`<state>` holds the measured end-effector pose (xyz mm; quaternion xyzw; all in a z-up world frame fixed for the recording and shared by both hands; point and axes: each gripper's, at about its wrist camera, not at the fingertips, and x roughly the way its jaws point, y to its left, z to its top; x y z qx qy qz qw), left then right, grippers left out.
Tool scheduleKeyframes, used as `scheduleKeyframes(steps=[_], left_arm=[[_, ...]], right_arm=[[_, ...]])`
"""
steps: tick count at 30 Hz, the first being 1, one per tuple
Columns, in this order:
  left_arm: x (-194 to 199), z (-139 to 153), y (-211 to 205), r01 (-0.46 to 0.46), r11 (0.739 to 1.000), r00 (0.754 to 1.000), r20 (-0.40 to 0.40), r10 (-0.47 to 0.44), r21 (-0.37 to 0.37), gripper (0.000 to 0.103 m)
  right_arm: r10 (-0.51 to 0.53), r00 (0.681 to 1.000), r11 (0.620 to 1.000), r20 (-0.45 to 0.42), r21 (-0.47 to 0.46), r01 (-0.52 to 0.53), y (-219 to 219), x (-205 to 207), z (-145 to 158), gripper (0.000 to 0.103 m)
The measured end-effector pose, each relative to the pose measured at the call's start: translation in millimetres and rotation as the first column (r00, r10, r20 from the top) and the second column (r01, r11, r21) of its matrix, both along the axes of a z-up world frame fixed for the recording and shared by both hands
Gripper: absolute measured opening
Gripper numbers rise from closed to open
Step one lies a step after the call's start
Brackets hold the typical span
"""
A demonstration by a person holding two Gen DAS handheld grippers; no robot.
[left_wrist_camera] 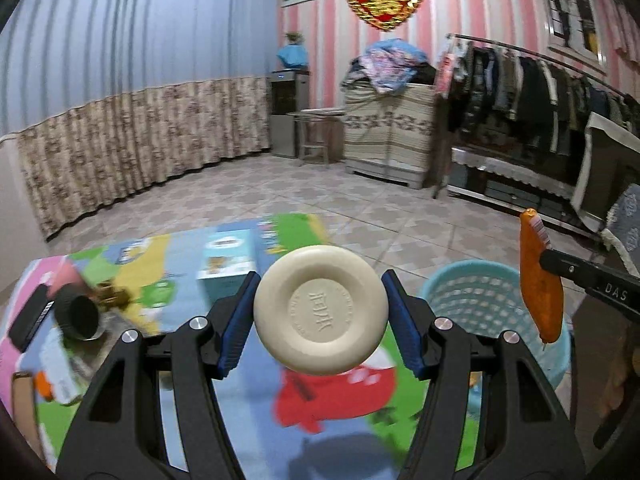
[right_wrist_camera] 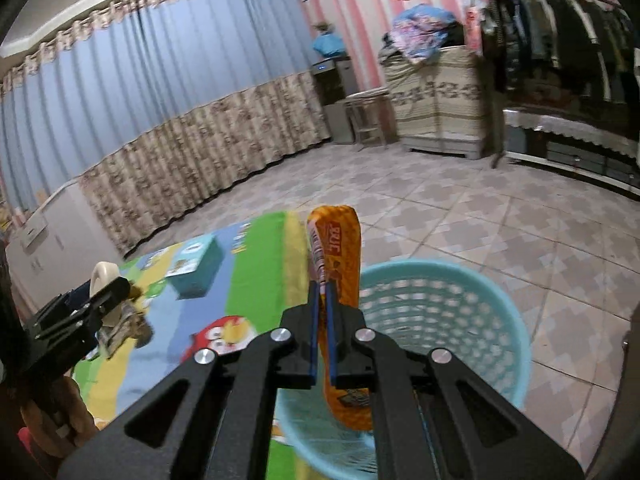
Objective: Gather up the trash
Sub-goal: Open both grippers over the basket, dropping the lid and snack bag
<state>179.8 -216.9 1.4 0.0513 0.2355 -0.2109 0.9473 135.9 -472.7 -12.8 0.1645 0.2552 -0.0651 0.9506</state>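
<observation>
My left gripper (left_wrist_camera: 320,312) is shut on a round cream soap bar (left_wrist_camera: 321,309), its blue pads (left_wrist_camera: 240,320) pressing the bar's two sides above the colourful play mat (left_wrist_camera: 340,400). My right gripper (right_wrist_camera: 323,292) is shut on an orange snack wrapper (right_wrist_camera: 340,248), which stands upright and hangs over the near rim of the light blue mesh basket (right_wrist_camera: 440,312). In the left wrist view the orange snack wrapper (left_wrist_camera: 538,280) hangs from the right gripper (left_wrist_camera: 546,258) just above the light blue mesh basket (left_wrist_camera: 476,304). The left gripper (right_wrist_camera: 112,284) with the soap bar (right_wrist_camera: 102,276) shows at the left of the right wrist view.
On the mat lie a teal box (left_wrist_camera: 226,256), a black cap (left_wrist_camera: 78,316), a dark flat item (left_wrist_camera: 30,320) and scattered wrappers (left_wrist_camera: 60,364). Tiled floor (right_wrist_camera: 480,220) spreads beyond the basket. Curtains (left_wrist_camera: 140,120), a cabinet (left_wrist_camera: 390,136) and a clothes rack (left_wrist_camera: 540,88) line the walls.
</observation>
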Motion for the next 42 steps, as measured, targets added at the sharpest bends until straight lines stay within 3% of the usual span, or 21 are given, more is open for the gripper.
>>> scheduleKeyframes(steps=[12,19,28,39,41,42], left_arm=[[7.1,-29.7,-98.3,0.158,0.987,0.984,-0.08,-0.158,-0.007,0.06],[20.2,-41.0,-128.5,0.182,0.983,0.977,-0.111,-0.181,-0.001,0.064],[25.1,-38.7,-112.4,0.124,0.992,0.988,-0.089,-0.123,-0.004,0.086],[20.9,-23.4,-67.6,0.024,0.999,1.0,-0.005,-0.023,0.029,0.094],[19.4,-19.9,-59.5,0.009,1.0,1.0,0.01,-0.009,0.028,0.094],[19.2,-18.2,-56.6,0.005,1.0,1.0,0.012,-0.005,0.025,0.095]], right_arm=[[-0.101,0.995,0.995,-0.027,0.001,0.101,-44.3,-3.8,-10.3,0.004],[-0.125,0.992,0.992,-0.029,0.031,0.126,-57.8,-4.3,-17.3,0.004],[-0.126,0.992,0.992,-0.031,0.03,0.127,-57.0,-4.1,-19.2,0.004],[-0.14,0.989,0.99,-0.039,0.027,0.141,-50.2,2.6,-30.4,0.009],[-0.147,0.988,0.988,-0.048,0.03,0.148,-45.8,8.0,-36.0,0.033],[-0.156,0.987,0.987,-0.048,0.026,0.158,-45.0,8.3,-37.0,0.056]])
